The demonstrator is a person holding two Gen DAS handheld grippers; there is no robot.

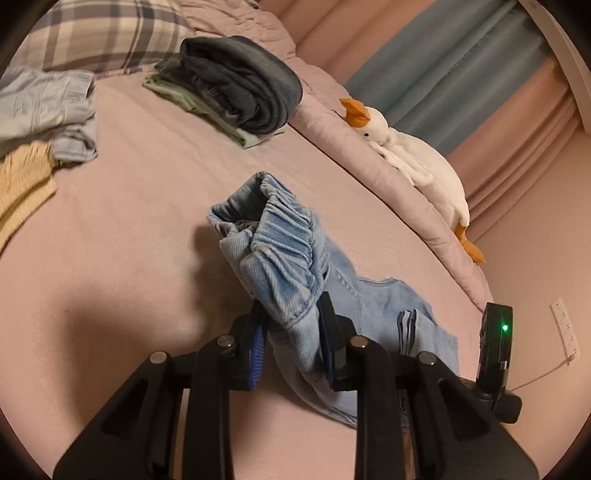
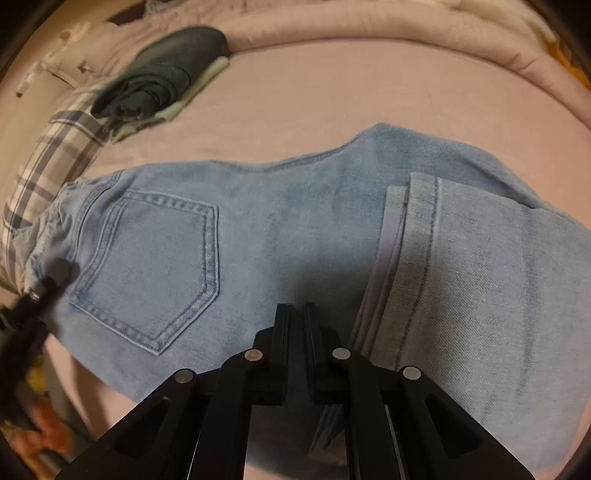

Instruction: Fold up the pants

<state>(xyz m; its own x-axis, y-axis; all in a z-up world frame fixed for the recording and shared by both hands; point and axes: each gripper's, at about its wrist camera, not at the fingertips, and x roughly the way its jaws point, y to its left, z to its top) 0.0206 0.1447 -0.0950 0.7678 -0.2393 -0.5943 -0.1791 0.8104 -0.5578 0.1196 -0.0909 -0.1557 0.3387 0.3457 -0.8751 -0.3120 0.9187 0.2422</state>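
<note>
**A:** Where are we in the fold?

**B:** The light blue denim pants with an elastic waistband lie on the pink bed sheet. They appear already doubled lengthwise, and the leg hems lie back over the thigh area, near the stitched back pocket. We judge that the waistband end is the part to bring over next.

**A:** What is each tool doing?

**B:** Our left gripper has its blue-padded jaws part-way apart, with a thick bunch of gathered waistband clamped between them and lifted off the sheet. Our right gripper has its black jaws drawn almost together over the middle of the pants. We cannot tell whether any cloth is pinched there.

**A:** How do we do this step well?

**B:** We think the left side should carry the waistband across in a low, even arc, so the denim rolls over rather than drags. The right side could pin the middle as a hinge. We should watch that the hems stay square, since loose denim may slide.

**A:** Anything nearby to avoid?

**B:** A folded pile topped by dark grey-blue cloth sits well apart, toward a plaid pillow. A white plush goose with an orange beak rests on the rolled pink quilt at the bed's edge.
</note>
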